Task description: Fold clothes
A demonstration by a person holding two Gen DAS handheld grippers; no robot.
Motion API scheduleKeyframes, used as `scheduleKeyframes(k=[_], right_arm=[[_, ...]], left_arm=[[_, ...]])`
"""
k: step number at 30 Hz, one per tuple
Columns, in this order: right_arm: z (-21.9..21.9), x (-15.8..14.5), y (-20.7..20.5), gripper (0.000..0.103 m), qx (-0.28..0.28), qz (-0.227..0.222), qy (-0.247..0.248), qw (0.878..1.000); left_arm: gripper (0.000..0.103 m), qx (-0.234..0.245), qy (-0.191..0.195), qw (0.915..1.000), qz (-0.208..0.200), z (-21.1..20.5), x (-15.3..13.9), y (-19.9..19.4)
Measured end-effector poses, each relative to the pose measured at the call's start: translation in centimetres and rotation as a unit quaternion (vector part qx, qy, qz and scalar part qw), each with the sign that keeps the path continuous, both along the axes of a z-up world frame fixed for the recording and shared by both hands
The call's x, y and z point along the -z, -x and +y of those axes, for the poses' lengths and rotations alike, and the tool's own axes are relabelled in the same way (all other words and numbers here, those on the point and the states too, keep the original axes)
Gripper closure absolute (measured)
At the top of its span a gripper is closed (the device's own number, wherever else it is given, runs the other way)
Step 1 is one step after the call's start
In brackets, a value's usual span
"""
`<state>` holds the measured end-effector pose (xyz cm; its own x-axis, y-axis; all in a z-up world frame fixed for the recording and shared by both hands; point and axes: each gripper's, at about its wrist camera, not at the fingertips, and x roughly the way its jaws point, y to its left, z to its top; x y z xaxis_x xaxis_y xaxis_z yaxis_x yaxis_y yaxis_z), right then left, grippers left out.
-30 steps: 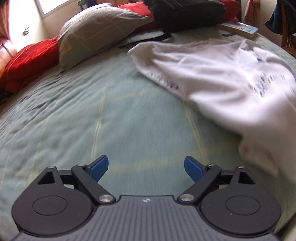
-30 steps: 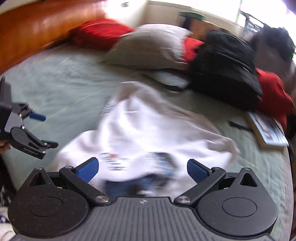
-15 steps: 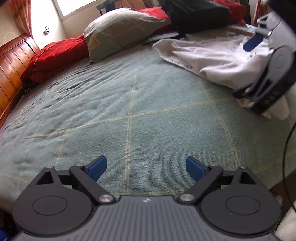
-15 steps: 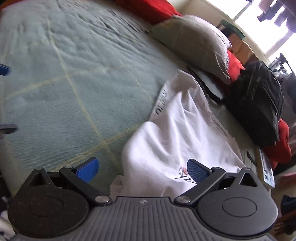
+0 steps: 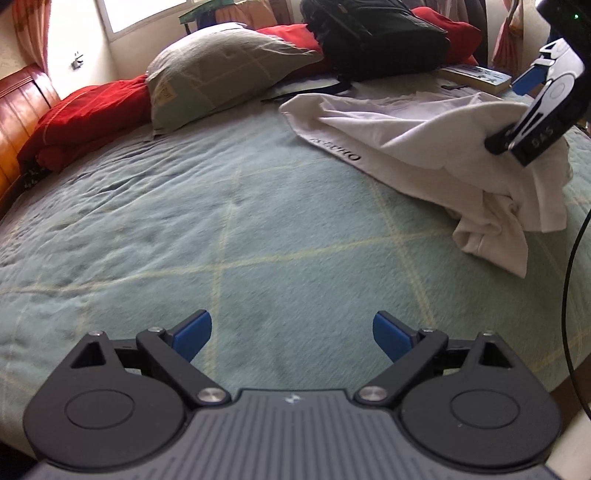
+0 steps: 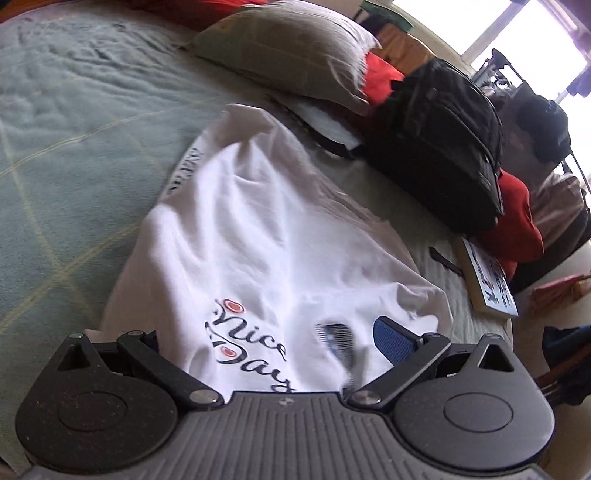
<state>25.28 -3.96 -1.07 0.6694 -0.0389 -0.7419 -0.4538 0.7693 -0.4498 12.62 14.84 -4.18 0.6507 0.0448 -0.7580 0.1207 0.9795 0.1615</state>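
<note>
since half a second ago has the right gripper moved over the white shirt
Yes. In the left wrist view the right gripper has gone up and toward the book, with the white shirt bunched at its fingers.

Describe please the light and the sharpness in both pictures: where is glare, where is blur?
Left wrist view: the window is blown out white, the bedspread evenly lit and fairly sharp, edges bent by fisheye. Right wrist view: the window glares, and the white T-shirt is smeared near the gripper.
</note>
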Motion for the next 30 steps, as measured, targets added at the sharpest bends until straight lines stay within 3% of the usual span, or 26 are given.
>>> scheduleKeyframes(k=[14,18,23,30], right_arm=[[-8.5,-0.2,-5.9,0.000,0.069,0.004,-0.061,0.996],[-10.1,-0.5,-7.0,0.000,0.084,0.001,-0.083,0.993],[-9.8,-1.8,-5.2,0.000,0.044,0.012,-0.143,0.989],[-8.9,-3.1,-2.2,0.000,-0.003,0.006,-0.202,0.979]], left_arm=[[0.009,0.059,0.027,0.9978,0.009,-6.6,-0.1,-4.7],[0.009,0.068,0.055,0.9962,0.007,-8.0,0.0,-5.7],[0.008,0.078,0.097,0.9921,0.008,-9.7,0.2,-6.9],[0.008,0.060,0.088,0.9942,0.012,-11.8,1.9,-9.6]])
